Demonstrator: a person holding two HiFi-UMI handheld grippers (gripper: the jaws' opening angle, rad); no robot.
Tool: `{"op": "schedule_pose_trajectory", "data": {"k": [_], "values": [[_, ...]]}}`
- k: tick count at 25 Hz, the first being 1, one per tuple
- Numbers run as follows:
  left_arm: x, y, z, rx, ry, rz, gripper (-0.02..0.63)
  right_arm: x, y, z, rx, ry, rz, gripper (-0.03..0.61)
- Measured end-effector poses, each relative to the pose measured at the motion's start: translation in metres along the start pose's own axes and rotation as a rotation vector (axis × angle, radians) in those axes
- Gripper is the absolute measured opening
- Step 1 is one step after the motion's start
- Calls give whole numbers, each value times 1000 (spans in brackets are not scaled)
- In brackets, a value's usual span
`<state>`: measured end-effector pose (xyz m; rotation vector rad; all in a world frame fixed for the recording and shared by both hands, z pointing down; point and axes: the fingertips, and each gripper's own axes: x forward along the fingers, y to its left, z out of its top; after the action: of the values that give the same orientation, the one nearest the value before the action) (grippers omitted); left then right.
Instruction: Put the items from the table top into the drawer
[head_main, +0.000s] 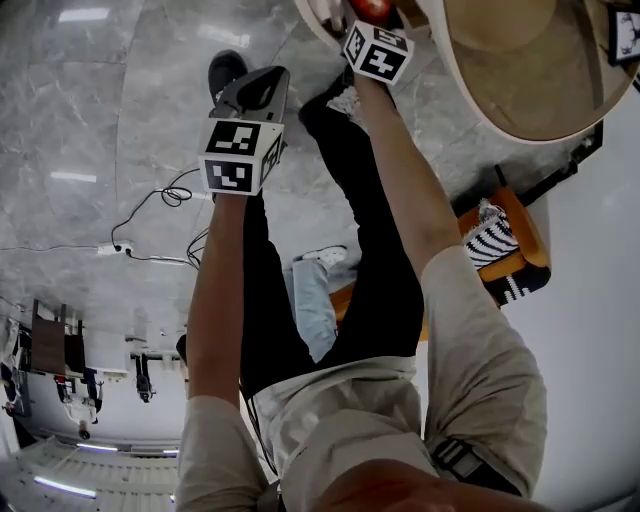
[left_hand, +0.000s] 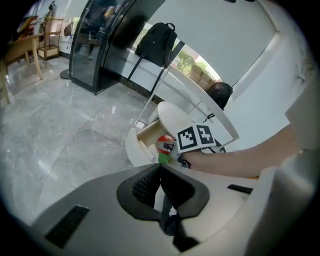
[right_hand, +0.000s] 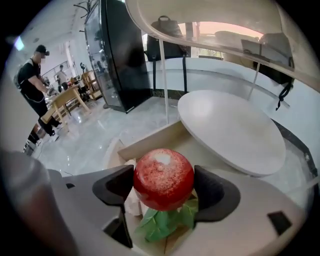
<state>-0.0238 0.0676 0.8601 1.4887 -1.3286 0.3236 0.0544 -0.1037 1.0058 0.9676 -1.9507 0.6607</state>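
**A:** What are the right tongs (right_hand: 163, 187) doing?

**B:** They are clamping a glossy red ball (right_hand: 163, 172), with one pad pressing on each side of it (it is speckled, with a pale shine on top).

**A:** And where is that ball hanging?

**B:** It is hanging over the open drawer (right_hand: 150, 141), whose wooden walls are showing just beyond and beneath the tongs. Green leaves (right_hand: 161, 221) are poking out right under the ball. Whether they are joined to it, I cannot tell.

**A:** What about the desk?

**B:** The round white desk (right_hand: 227, 131) is lying beyond the right tongs, a little toward their right side, past the far wall of the drawer.

**A:** And the left tongs (left_hand: 161, 181)?

**B:** They are pressing together on nothing. They are pointing toward the right tongs and the drawer, but hanging well apart from both, over the grey marble floor (left_hand: 60, 130).
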Motion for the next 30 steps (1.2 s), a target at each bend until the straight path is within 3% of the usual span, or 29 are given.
{"op": "schedule_pose_trajectory", "data": {"k": [6,15,21,30], "values": [[-2,11,-14,26,23,9,21,8,-3,9,-14,5,30,365],[-15,9,12,61,13,23,21,-22,1,0,40,26,87,376],[-39,-19,27,41,12,22,21,-88,12,-11,-3,91,134,374],[-101,-104,60,172,77,-31,21,-238,19,-3,-22,156,160,374]]}}
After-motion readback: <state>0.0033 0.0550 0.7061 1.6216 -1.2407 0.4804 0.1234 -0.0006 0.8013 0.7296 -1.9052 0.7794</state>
